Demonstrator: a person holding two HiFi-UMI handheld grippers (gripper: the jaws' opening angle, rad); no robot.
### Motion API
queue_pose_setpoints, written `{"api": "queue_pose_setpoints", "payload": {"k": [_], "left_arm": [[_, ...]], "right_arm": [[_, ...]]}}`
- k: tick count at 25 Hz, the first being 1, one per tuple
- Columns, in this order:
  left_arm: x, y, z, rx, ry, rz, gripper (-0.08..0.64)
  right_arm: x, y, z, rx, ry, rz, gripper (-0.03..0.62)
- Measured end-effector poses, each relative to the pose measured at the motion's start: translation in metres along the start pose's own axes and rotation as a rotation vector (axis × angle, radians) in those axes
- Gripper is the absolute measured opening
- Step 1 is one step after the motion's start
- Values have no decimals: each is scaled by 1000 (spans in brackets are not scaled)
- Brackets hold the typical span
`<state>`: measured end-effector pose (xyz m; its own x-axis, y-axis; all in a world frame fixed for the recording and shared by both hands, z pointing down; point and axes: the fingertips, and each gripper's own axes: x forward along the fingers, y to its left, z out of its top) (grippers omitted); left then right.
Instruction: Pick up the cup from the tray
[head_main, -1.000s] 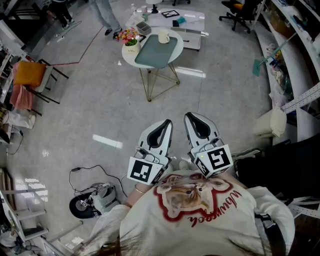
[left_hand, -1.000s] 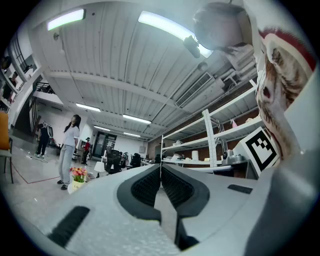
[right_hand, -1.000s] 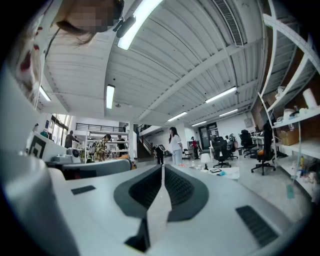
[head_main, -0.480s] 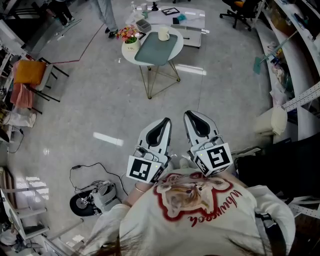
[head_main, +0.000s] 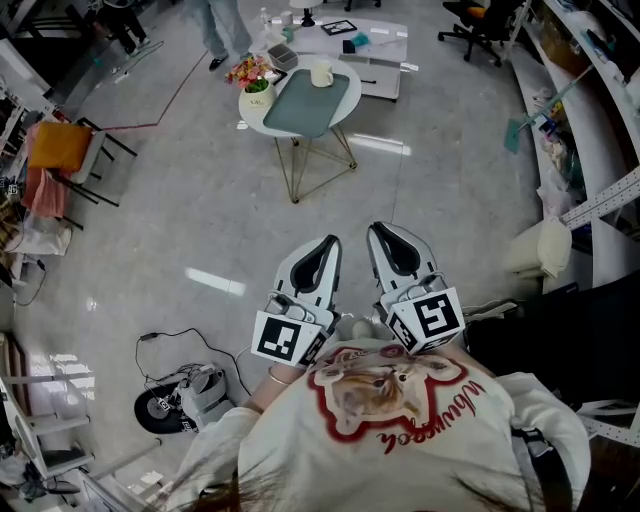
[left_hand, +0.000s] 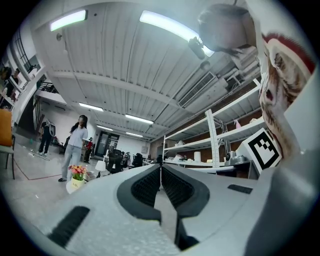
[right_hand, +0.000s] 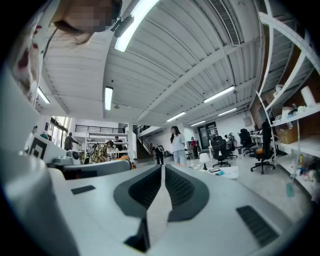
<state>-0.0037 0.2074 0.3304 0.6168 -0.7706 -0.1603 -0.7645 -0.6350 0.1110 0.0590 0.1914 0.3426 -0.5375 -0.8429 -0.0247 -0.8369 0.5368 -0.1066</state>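
Note:
A white cup (head_main: 321, 74) stands at the far end of a grey-green tray (head_main: 301, 110) on a small round white table (head_main: 256, 120), far ahead across the floor in the head view. Both grippers are held close to the person's chest, well short of the table. My left gripper (head_main: 331, 243) is shut with nothing between its jaws. My right gripper (head_main: 377, 232) is shut and empty too. In the left gripper view the left gripper (left_hand: 160, 167) points level into the room; the cup is hidden there. The right gripper (right_hand: 163, 167) shows no cup either.
A pot of flowers (head_main: 252, 82) stands on the table left of the tray, and the flowers (left_hand: 76, 173) show again in the left gripper view. A low white table (head_main: 375, 42) lies behind. A chair with an orange cushion (head_main: 58, 146) is at left, a black disc with cable (head_main: 162, 410) near my feet, and a beige stool (head_main: 540, 246) at right.
The head view has swayed slightly, so the table sits a touch further left. Both grippers keep the same pose, shut and side by side.

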Motion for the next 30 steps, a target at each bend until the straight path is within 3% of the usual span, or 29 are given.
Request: {"api": "queue_pose_setpoints", "payload": {"k": [8,17,24,30], "left_arm": [[8,-12,-9,4,11,36,18],[9,11,-15,-5,8,77,18],[41,55,-12,-5,-14,54,18],[85,120,-13,4,-4,17,18]], "right_arm": [[-6,-22,-6,30,7,8,43],[18,-20,-13,36,17,41,43],[66,-39,-13,28,14,9,43],[137,-61,-11,31,1,-33,43]]}}
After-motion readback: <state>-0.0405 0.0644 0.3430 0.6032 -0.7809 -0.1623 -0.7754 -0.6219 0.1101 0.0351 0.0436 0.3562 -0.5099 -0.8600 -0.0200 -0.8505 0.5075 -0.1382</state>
